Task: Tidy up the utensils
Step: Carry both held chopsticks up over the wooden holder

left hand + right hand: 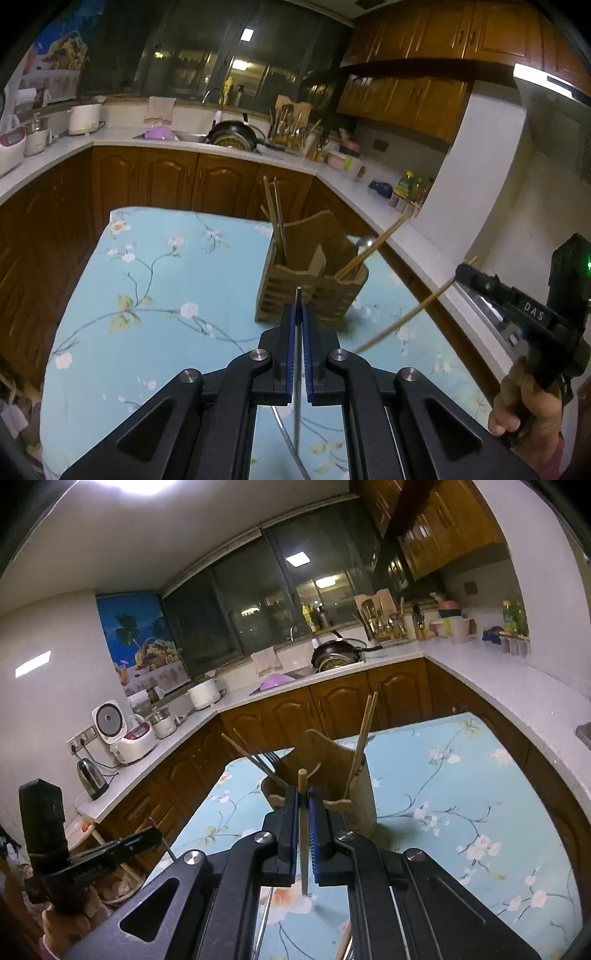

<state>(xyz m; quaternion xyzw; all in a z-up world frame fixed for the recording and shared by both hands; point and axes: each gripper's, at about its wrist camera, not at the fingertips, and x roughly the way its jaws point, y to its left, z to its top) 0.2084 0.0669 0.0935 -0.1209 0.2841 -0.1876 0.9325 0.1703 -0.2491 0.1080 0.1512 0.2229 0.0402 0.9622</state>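
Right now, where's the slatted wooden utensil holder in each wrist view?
Left wrist: slatted wooden utensil holder centre, beyond the left gripper, on the floral blue tablecloth.
Right wrist: holder centre, partly behind the right gripper, which grips a wooden chopstick.
Shared landmark: black pan at the sink.

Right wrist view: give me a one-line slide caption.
Right gripper shut on a wooden chopstick, facing the wooden utensil holder on the floral tablecloth.
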